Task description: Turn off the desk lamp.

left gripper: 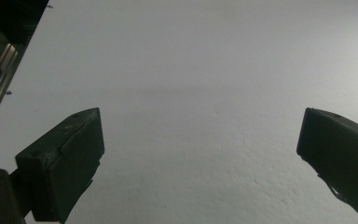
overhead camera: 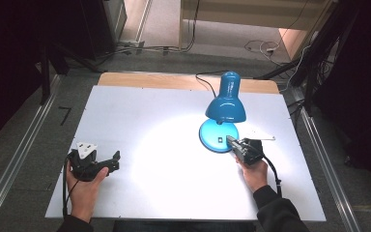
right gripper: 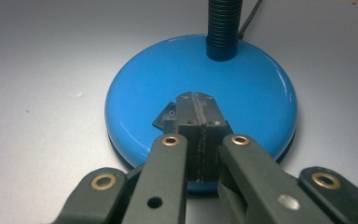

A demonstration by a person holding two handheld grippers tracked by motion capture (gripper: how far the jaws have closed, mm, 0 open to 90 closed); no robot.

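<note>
Lamp lit on bench, right gripper jaws pressed together, tips on base switch at six o'clock. Left gripper at nine o'clock, jaws wide, empty.

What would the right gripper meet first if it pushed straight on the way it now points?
The right gripper, jaws shut together with nothing between them, points at the black rocker switch on the blue lamp base. It would likely meet that switch first; whether the tips already touch it is unclear.
</note>
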